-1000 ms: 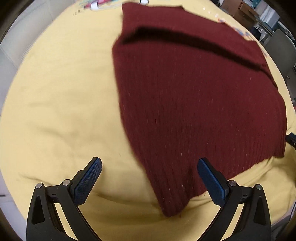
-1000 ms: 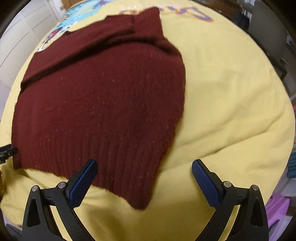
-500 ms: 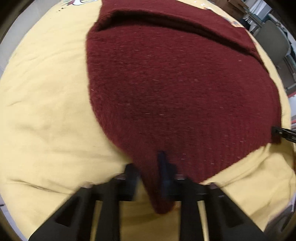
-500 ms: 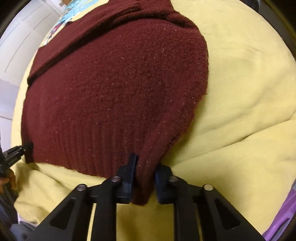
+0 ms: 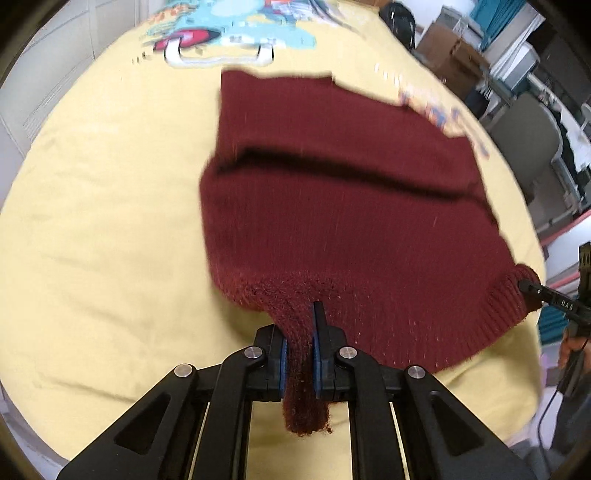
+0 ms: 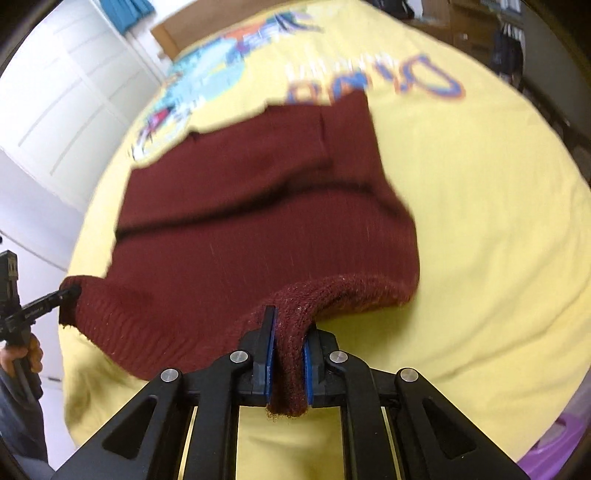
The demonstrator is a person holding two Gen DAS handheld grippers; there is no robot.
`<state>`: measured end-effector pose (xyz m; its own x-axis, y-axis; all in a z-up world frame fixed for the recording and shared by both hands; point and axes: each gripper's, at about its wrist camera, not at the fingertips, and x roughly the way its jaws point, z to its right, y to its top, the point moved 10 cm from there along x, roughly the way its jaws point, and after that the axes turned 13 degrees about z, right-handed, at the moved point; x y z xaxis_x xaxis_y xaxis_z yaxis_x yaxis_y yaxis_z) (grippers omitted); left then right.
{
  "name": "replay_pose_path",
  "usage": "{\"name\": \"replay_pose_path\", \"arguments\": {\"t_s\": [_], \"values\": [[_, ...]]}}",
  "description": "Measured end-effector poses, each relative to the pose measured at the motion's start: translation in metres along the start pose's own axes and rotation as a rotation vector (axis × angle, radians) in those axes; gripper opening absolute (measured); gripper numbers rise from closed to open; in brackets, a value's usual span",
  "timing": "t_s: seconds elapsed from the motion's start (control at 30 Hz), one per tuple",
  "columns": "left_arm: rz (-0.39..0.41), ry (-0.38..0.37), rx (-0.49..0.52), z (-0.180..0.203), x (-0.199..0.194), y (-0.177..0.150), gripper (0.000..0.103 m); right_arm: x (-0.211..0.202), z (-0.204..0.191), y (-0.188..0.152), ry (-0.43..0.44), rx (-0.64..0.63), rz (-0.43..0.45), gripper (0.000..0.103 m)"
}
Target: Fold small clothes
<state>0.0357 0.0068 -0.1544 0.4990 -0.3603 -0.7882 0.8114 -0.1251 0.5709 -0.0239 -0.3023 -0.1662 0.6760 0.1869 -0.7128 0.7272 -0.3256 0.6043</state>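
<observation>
A dark red knitted sweater (image 5: 343, 206) lies on a yellow printed bedsheet (image 5: 103, 206), with a fold across its far part. My left gripper (image 5: 300, 332) is shut on the sweater's near left hem corner, lifted off the sheet. My right gripper (image 6: 286, 336) is shut on the near right hem corner of the sweater (image 6: 258, 229), also lifted. The ribbed hem hangs between the two grippers. The right gripper shows at the right edge of the left wrist view (image 5: 532, 288), and the left gripper at the left edge of the right wrist view (image 6: 62, 293).
The sheet (image 6: 480, 221) has a colourful cartoon print (image 5: 229, 26) at its far end. White cabinet doors (image 6: 62, 96) stand to the left. Chairs and boxes (image 5: 517, 110) stand beyond the bed's right side. A purple object (image 6: 554, 443) sits low at right.
Both grippers went from open above the hem corners to shut on them. They have now lifted the hem and pulled back, so more of the bed's far end shows.
</observation>
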Motion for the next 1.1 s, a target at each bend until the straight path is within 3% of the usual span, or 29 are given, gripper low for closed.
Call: {"name": "replay_pose_path", "arguments": {"t_s": [0.27,0.33,0.6,0.87,1.1], "values": [[0.131,0.025,0.019,0.000,-0.007,0.090,0.009,0.003,-0.016,0.092,0.006,-0.012,0.143,0.011],[0.150,0.032,0.010,-0.020,-0.013,0.100,0.009,0.008,-0.017,0.114,-0.003,-0.011,0.171,0.011],[0.175,0.097,0.010,-0.047,0.019,0.166,0.009,0.045,-0.010,0.183,-0.066,-0.002,0.194,0.011],[0.136,0.169,0.013,-0.062,0.078,0.201,0.009,0.115,0.005,0.191,-0.152,-0.008,0.084,0.011],[0.051,0.286,0.035,-0.080,0.140,0.188,0.013,0.157,0.018,0.179,-0.224,-0.005,0.006,0.012]]}}
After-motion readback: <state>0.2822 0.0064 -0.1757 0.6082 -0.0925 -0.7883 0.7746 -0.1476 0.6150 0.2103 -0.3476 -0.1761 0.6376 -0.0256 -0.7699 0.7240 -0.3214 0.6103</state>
